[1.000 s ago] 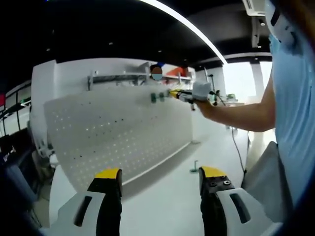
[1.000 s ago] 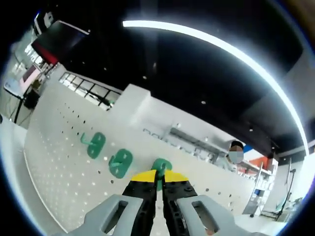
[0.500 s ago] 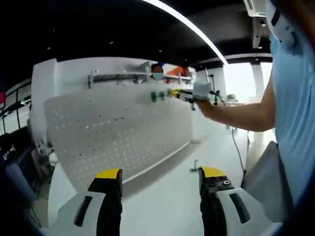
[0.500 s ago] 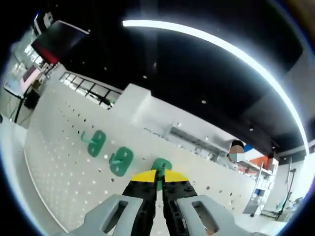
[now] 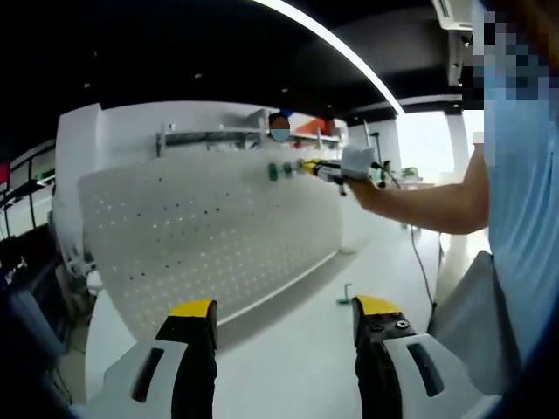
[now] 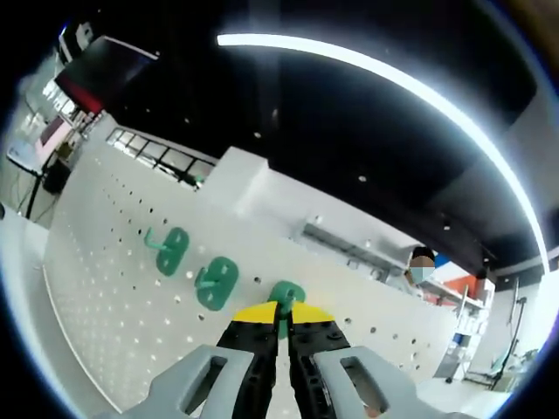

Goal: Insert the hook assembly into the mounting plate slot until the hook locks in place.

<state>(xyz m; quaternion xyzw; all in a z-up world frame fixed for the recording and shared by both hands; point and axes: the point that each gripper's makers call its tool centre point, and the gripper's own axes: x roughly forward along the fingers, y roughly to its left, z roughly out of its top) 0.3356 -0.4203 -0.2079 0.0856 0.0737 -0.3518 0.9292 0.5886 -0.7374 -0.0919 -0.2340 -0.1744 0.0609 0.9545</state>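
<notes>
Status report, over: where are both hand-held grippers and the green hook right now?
Right hand-held gripper shut on third green hook at pegboard. Left hand-held gripper open, low, empty. Nothing blocking.

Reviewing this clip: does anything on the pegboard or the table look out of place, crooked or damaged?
One thing: a small green piece lies loose on the white table below the pegboard, apart from the three green hooks mounted in a row. The right gripper is shut on the third hook.

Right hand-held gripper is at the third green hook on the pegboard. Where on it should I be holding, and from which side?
Hold the third green hook by its peg, coming straight on at the pegboard. Its flat backplate faces the board, so only the projecting part offers the jaws two sides. The right hand-held gripper already meets it that way, jaws nearly shut at its lower edge; whether it is seated is hidden.
</notes>
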